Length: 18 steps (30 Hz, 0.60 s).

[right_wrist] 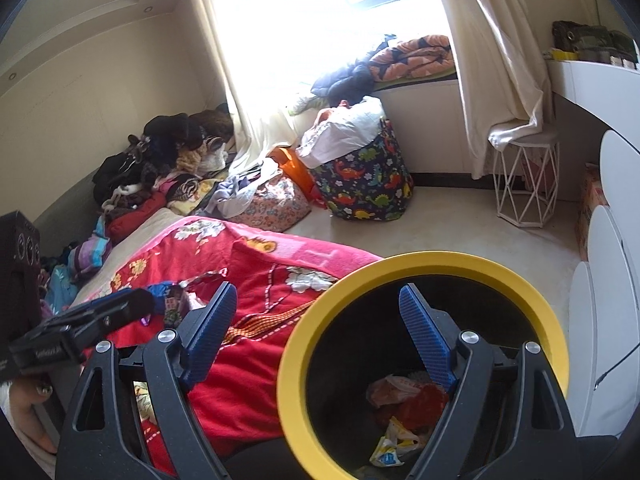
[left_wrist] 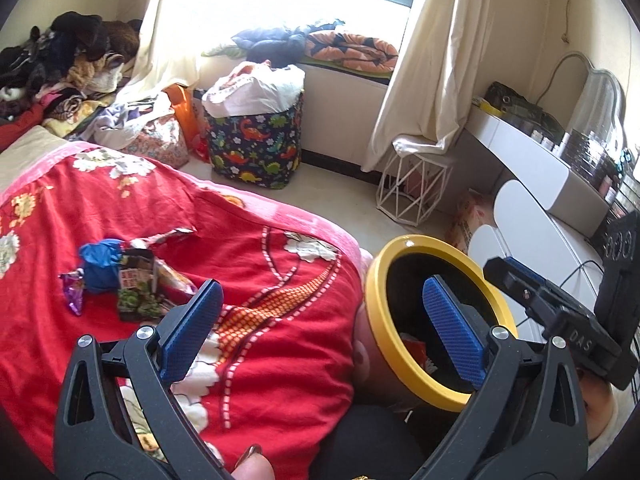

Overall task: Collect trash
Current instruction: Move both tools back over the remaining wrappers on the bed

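Right up close I've got both sets of blue-padded fingers spread wide with nothing between them: the left gripper (left_wrist: 324, 334) hangs over the near edge of the bed, and the right gripper (right_wrist: 324, 336) straddles the rim of the trash bin (right_wrist: 516, 276), one finger over the red blanket (right_wrist: 248, 380) and the other over the bin's black inside. That bin has a yellow rim and sits just beside the bed on its right side, touching or nearly touching the blanket as far as I can tell. Down in the bottom of it I can see some crumpled wrappers (right_wrist: 404, 400), a pale plastic one, something red, and a yellow-and-white packet. What's left of the trash is a little trash pile (left_wrist: 128, 280) on the blanket, to the left and a bit farther out than my left fingers: a wadded blue thing, a shiny purple wrapper, a green-and-dark printed snack bag and a torn strip, all touching or overlapping. In the right wrist view that pile is mostly hidden behind the left gripper's body. Farther back on the floor there's a dinosaur-print hamper (left_wrist: 256, 144) stuffed with white fabric, a white wire stool (left_wrist: 412, 188) under the curtain (left_wrist: 436, 60), a heap of clothes (left_wrist: 68, 64) far left, and a white table (left_wrist: 536, 156) along the right wall.
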Motion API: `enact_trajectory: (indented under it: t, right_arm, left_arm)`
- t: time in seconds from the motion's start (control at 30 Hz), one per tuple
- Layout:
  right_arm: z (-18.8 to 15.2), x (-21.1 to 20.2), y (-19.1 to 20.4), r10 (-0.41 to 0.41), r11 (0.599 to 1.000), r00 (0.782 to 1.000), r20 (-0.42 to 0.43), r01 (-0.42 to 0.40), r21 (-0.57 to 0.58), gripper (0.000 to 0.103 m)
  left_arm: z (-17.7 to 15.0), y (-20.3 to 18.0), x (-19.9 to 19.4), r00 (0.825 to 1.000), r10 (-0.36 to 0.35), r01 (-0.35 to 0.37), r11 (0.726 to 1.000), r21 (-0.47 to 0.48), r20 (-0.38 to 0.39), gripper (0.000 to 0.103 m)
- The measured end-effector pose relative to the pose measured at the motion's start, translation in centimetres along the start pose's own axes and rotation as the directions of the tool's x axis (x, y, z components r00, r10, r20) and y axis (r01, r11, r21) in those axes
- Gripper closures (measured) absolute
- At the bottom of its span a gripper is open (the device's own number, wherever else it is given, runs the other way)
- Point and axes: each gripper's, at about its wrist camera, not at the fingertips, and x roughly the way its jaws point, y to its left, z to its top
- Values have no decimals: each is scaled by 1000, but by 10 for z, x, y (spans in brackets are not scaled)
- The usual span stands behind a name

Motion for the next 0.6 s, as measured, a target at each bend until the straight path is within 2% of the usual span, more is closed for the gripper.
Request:
enact_trajectory:
  t: [0.23,0.6]
  right_arm:
    - [-5,4,25,38,998,999,-14,-39,-56,22]
    - [-9,23,59,90,988,993,-72,-99,-121,22]
  left_arm:
    - [6,26,-8,999,30,-29,999,-42,28,11]
    - [8,74,-14,990,130,-123,986,-112,61,11]
